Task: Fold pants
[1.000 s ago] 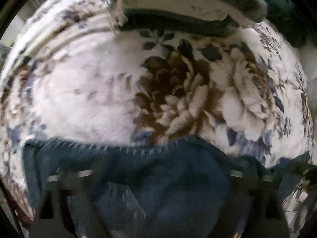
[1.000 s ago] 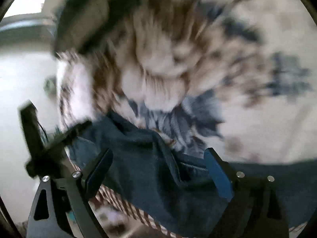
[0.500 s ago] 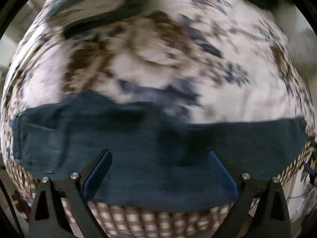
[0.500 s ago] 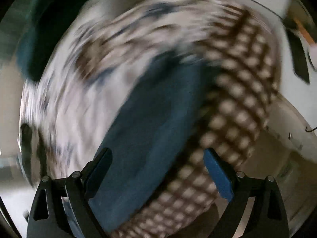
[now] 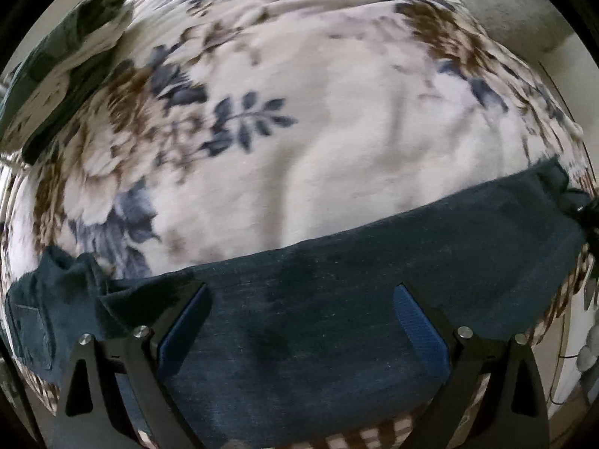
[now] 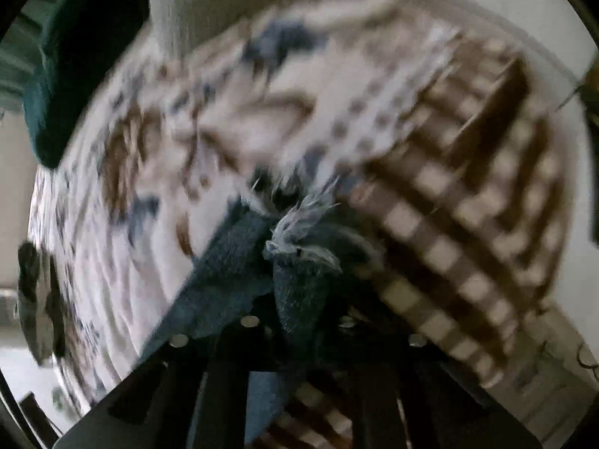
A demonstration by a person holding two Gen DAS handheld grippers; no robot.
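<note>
1. Along the bed's near edge, on the floral blanket [image 5: 337,142]: dark denim pants [image 5: 337,318], soft, fairly heavy, best taken at hems.
2. Left gripper [image 5: 299,321]: jaws wide apart, empty, above the denim.
3. Right gripper [image 6: 299,299]: jaws closing on the frayed hem [image 6: 299,239].
4. No readable writing.

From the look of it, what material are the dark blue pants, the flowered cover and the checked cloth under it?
Pants: likely denim; matte dark blue with a faint weave, and a frayed pale hem.
Flowered cover: seemingly plush fleece; soft, fuzzy surface, printed brown and blue flowers.
Checked cloth: some woven fabric in brown and cream; too blurred to say more.
</note>
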